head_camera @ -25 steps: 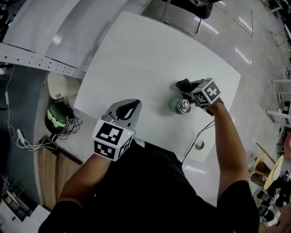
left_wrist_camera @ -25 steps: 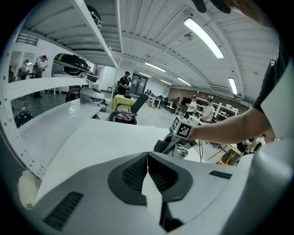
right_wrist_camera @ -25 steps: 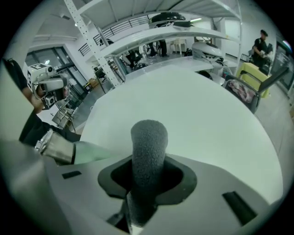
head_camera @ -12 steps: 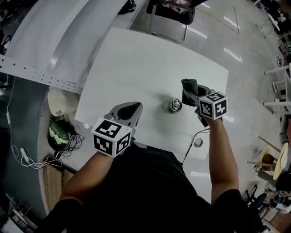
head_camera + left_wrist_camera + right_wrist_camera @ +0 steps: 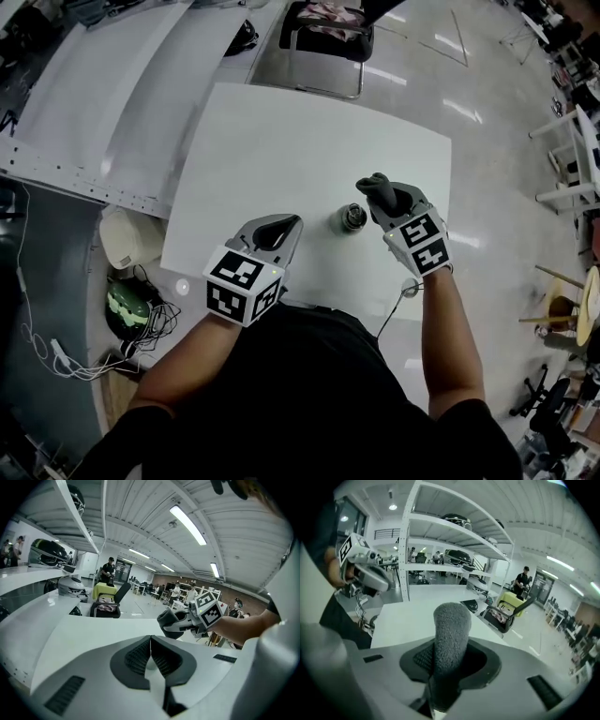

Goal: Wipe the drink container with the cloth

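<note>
Right gripper [image 5: 392, 201] pinches the grey cloth [image 5: 373, 184] beside the drink container [image 5: 353, 217]; left gripper [image 5: 280, 228] (jaws together, empty) hovers.

drink container [image 5: 353, 217] between left gripper [image 5: 279, 230] and right gripper [image 5: 392, 201] with cloth [image 5: 373, 185], open white table [image 5: 281, 131] beyond, chair [image 5: 323, 42] at far edge

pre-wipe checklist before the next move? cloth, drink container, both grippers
1. right gripper shut on cloth: ok.
2. drink container upright on table: ok.
3. cloth touching drink container: not ok, it looks apart, off to one side.
4. left gripper steadying drink container: not ok; shut, empty, clear of it.
5. drink container cap sealed: cannot tell.
</note>
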The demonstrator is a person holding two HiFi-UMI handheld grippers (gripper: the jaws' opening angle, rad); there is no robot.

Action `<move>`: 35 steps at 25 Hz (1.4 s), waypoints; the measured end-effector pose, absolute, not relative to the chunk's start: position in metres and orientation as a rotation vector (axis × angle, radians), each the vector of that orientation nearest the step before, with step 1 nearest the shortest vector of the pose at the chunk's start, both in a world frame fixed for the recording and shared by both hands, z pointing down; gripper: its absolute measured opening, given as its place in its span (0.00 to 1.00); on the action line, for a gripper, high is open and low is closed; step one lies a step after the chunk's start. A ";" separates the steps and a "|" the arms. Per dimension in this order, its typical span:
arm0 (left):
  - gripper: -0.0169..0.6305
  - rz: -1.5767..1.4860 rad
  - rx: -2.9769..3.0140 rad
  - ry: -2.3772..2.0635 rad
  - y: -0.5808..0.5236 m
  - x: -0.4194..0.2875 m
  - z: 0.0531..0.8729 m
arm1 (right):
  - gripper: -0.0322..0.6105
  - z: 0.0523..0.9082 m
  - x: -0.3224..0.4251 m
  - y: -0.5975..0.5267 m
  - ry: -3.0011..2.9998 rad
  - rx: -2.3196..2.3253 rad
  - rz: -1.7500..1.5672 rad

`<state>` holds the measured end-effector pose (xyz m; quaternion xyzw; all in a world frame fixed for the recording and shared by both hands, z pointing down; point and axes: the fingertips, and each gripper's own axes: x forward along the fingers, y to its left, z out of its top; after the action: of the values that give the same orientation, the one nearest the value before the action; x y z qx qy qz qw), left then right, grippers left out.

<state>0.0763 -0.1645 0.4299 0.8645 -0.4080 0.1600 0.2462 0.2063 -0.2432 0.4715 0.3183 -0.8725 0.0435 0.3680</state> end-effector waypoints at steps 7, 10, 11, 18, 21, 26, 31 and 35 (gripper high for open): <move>0.05 0.435 2.412 -1.053 -0.157 0.064 0.425 | 0.23 0.477 0.191 -0.215 -2.039 0.746 -0.172; 0.05 0.446 2.441 -1.007 -0.154 0.057 0.425 | 0.23 0.480 0.190 -0.202 -1.976 0.763 -0.198; 0.05 0.449 2.448 -0.992 -0.153 0.054 0.426 | 0.23 0.480 0.189 -0.198 -1.964 0.777 -0.191; 0.05 0.488 2.522 -0.875 -0.143 0.036 0.429 | 0.23 0.482 0.184 -0.166 -1.932 0.939 -0.063; 0.05 0.518 2.554 -0.820 -0.135 0.030 0.434 | 0.23 0.482 0.180 -0.150 -1.948 1.030 0.025; 0.05 0.548 2.570 -0.775 -0.129 0.021 0.440 | 0.23 0.479 0.169 -0.128 -2.004 1.154 0.163; 0.05 0.532 2.585 -0.779 -0.123 0.024 0.431 | 0.23 0.459 0.153 -0.110 -2.149 1.262 0.268; 0.05 0.525 2.582 -0.814 -0.114 0.030 0.424 | 0.23 0.436 0.157 -0.101 -2.292 1.367 0.383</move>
<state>0.0305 -0.1145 0.4244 0.9191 -0.2896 0.1870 0.1908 0.1567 -0.1014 0.4363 0.4945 -0.8292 0.1384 0.2208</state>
